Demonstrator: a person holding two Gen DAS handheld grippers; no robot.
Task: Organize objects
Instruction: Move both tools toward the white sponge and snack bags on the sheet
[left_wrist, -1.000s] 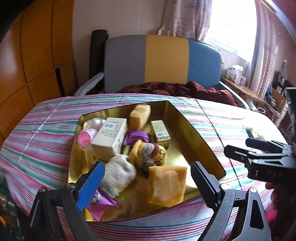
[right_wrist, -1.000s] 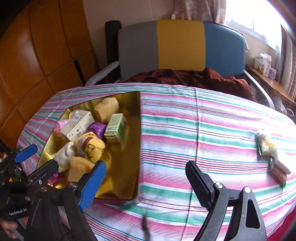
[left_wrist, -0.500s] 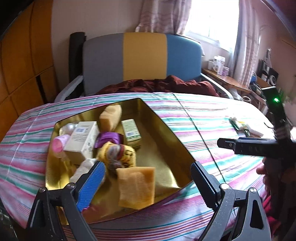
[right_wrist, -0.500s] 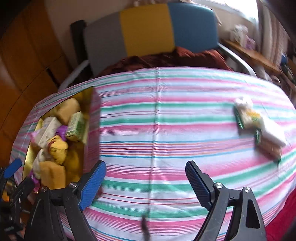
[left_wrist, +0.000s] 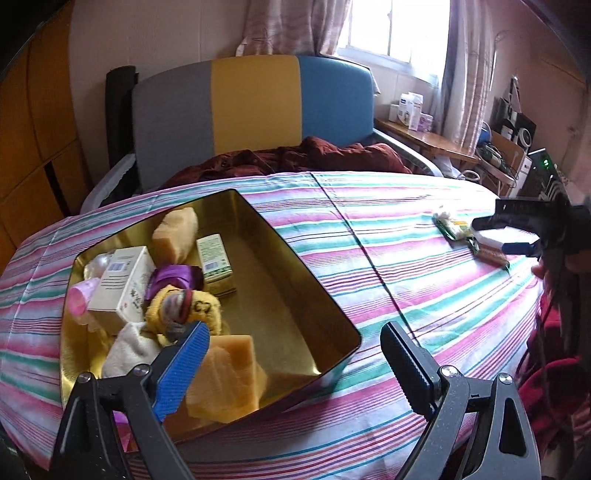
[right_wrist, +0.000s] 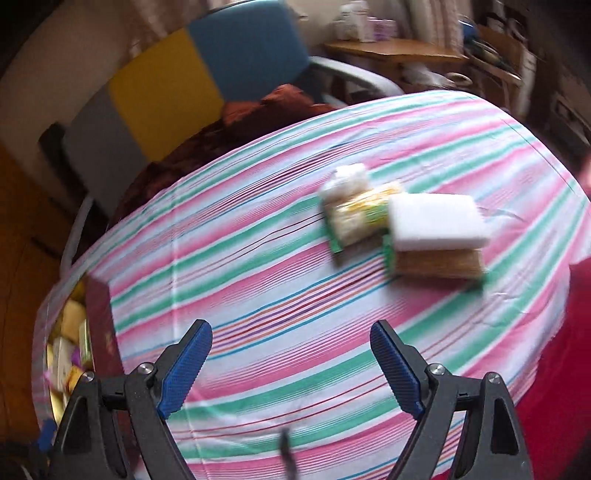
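Meanwhile both grippers' fingers gape wide and empty; a white sponge (right_wrist: 437, 221) overlaps blurred green-edged packets (right_wrist: 354, 218).

right gripper (right_wrist: 291, 363) swings away from the gold tin (right_wrist: 55, 402) across the striped cloth (right_wrist: 258, 258) and rolls, now over the white sponge (right_wrist: 436, 221) and snack packets (right_wrist: 354, 218) at the far side; left gripper (left_wrist: 293, 363) drifts toward the tin's near right corner.

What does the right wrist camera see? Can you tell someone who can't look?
An open, empty right tool hangs over a pink-and-green striped tablecloth, facing a white rectangular sponge stacked on blurry green-edged packets. A gold tin of small items sits far left.
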